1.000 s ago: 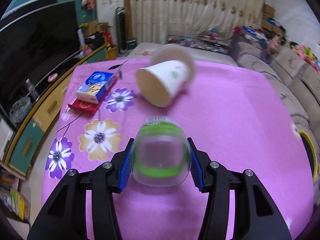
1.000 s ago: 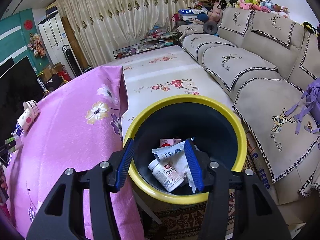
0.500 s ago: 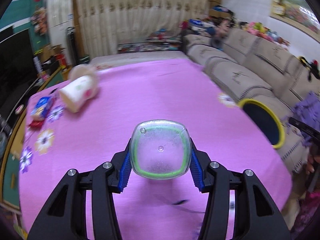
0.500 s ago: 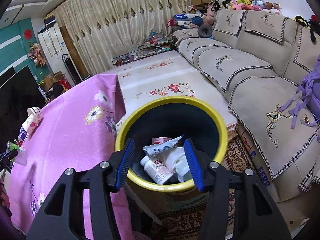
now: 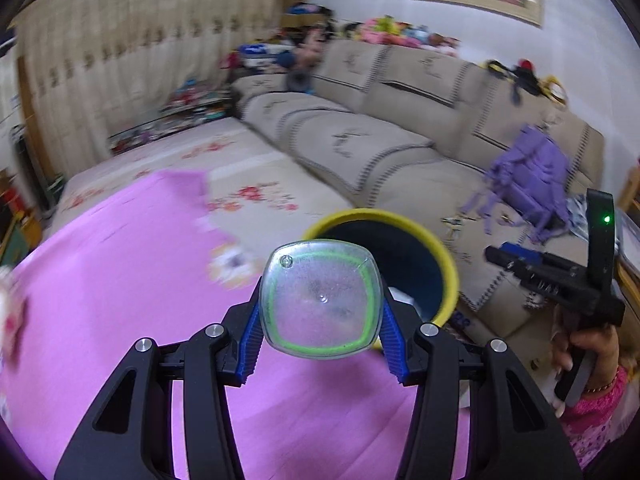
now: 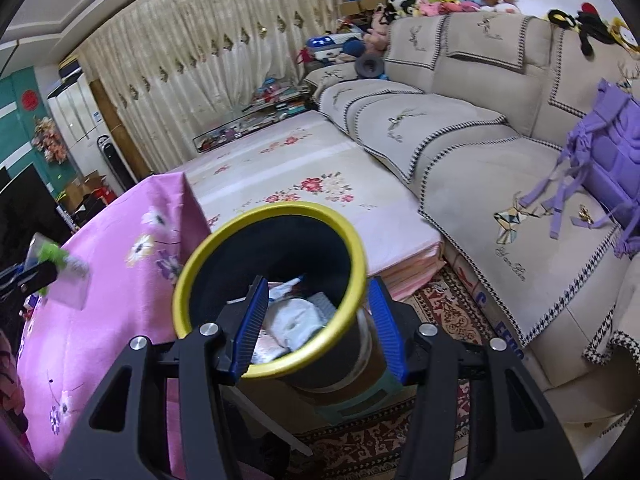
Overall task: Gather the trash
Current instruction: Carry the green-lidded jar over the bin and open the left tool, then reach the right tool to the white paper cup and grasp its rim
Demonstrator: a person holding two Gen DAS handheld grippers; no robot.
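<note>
A: Largest change since a second ago? The whole view swung: the pink flowered tablecloth (image 5: 120, 300) slid aside, and the yellow-rimmed black trash bin (image 5: 450, 258) came up just beyond the left gripper (image 5: 320, 326).

B: And the clear plastic bottle with the green label (image 5: 320, 300)?

A: Still clamped between the blue pads, not yet over the bin's mouth. Right gripper (image 6: 316, 320) hung apart and empty over the bin; release judged next.

Counter cloth (image 6: 100, 320): pink, floral print. Bin (image 6: 192, 276): dark, yellow rim. Clear bottle (image 5: 320, 300): green band. Tongs pads (image 6: 250, 320): blue, ribbed. Sofa covers (image 6: 460, 152): beige, houndstooth trim. Backpack (image 6: 612, 152): purple.
</note>
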